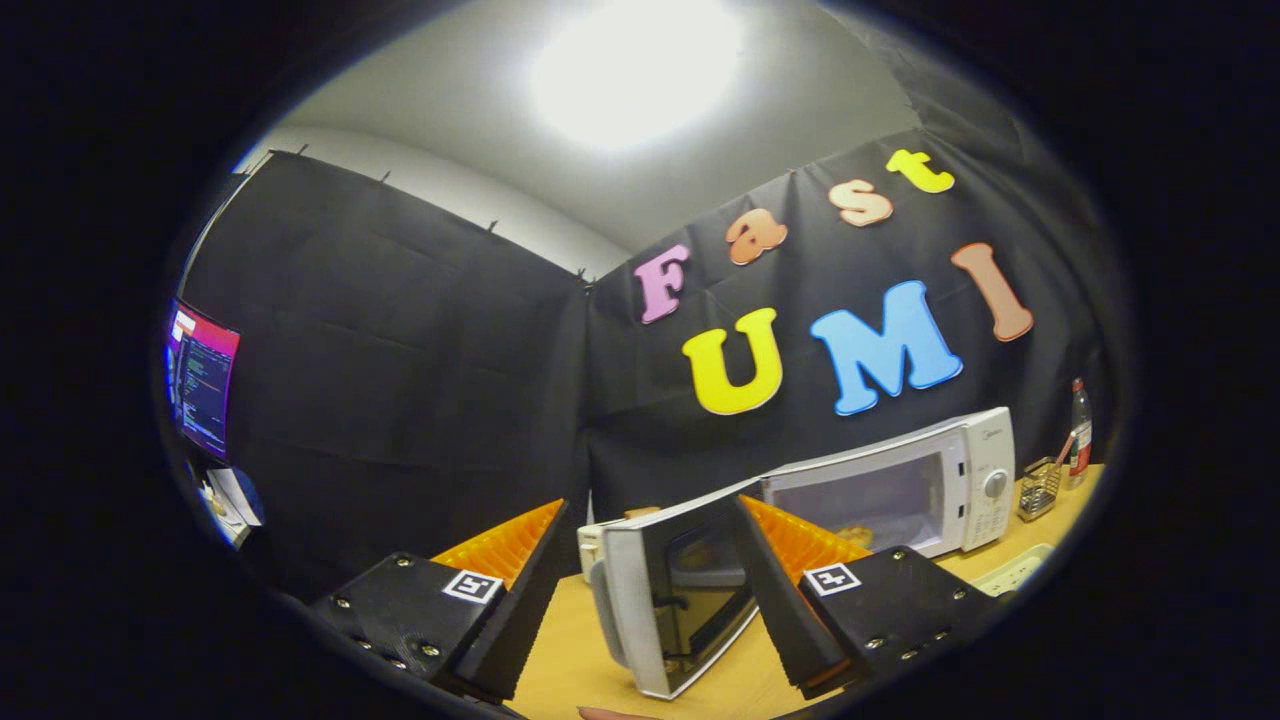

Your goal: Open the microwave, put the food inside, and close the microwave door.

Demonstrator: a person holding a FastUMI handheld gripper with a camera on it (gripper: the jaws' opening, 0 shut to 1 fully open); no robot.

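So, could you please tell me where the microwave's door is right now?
In the gripper view, the microwave door is swung wide open over the wooden table, between the gripper's open jaws, with the microwave beyond it.

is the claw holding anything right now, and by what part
Nothing is held. The claw is open, with the free edge of the open microwave door between its fingers, neither visibly pressing on it.

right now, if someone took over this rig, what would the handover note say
Tool: open, fingers either side of the swung-out microwave door; whether they touch it I can't tell.
Microwave sits on the wooden table beyond the fingers, door wide open.
Something pale, probably the food, already lies inside on the cavity floor.
Done: door opened, food apparently in.
Left: swing the door shut.
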